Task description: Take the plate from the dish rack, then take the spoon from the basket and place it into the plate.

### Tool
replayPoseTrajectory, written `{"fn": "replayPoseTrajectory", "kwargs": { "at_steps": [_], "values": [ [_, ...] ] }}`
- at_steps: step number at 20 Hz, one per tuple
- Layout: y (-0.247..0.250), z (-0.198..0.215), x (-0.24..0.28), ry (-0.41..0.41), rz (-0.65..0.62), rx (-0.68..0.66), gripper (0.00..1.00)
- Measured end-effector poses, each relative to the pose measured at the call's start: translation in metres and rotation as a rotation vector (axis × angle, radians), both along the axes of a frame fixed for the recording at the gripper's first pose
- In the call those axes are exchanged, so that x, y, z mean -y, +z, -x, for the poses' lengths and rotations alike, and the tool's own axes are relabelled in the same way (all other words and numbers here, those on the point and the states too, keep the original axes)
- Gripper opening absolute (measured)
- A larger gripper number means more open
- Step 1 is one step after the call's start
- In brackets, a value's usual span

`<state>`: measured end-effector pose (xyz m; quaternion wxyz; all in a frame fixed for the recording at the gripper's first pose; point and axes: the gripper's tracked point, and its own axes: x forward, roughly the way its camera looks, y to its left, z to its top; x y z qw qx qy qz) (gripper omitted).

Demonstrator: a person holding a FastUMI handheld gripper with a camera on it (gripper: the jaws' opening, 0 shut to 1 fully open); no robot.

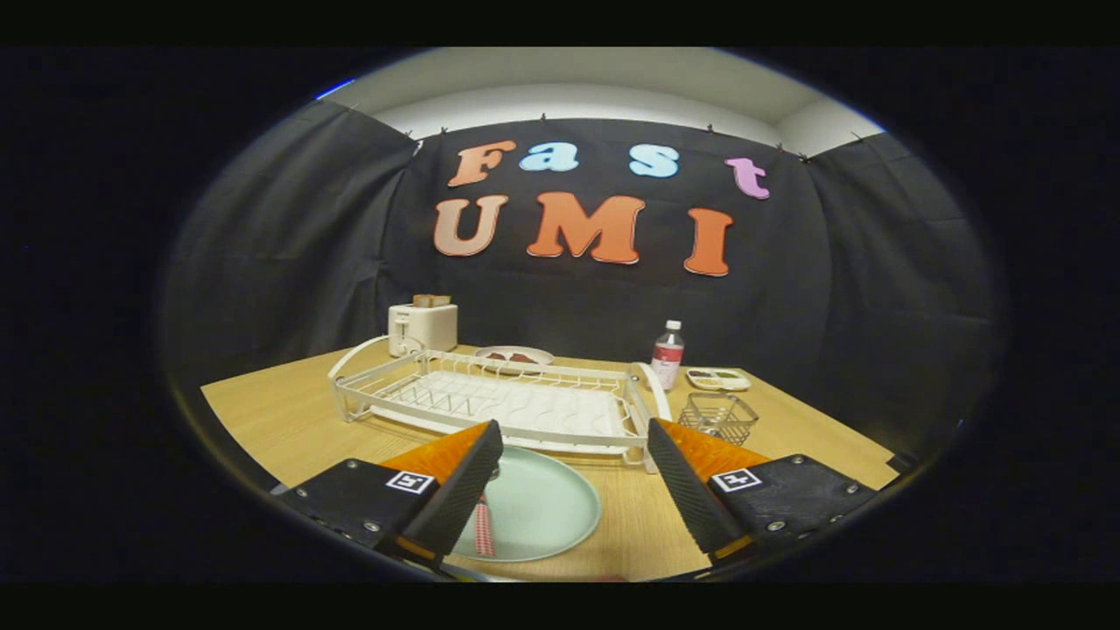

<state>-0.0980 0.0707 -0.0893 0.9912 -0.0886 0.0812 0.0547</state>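
A pale green plate (538,507) lies flat on the wooden table, just in front of the white dish rack (499,402). A spoon (484,525) with a red checked handle rests in the plate, partly hidden behind my left finger (459,499). My gripper (573,490) hangs above the plate, open, with nothing between its fingers. The wire basket (717,417) stands to the right of the rack, beyond my right finger (691,490). I see no dishes in the rack.
At the back stand a white toaster (423,325), a plate with food (514,356), a bottle with a red label (668,354) and a small compartment tray (717,379). The table (289,420) has bare wood left of the rack.
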Motion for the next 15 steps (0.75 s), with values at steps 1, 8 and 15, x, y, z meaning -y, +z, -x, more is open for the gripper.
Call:
{"fn": "replayPoseTrajectory", "kwargs": {
  "at_steps": [1,8,15],
  "values": [
    [0.005,0.000,0.005,-0.009,0.004,0.007,0.99],
    [0.035,-0.004,0.051,-0.086,0.050,0.050,0.99],
    [0.037,-0.004,0.073,-0.131,0.055,0.059,0.99]
  ]
}}
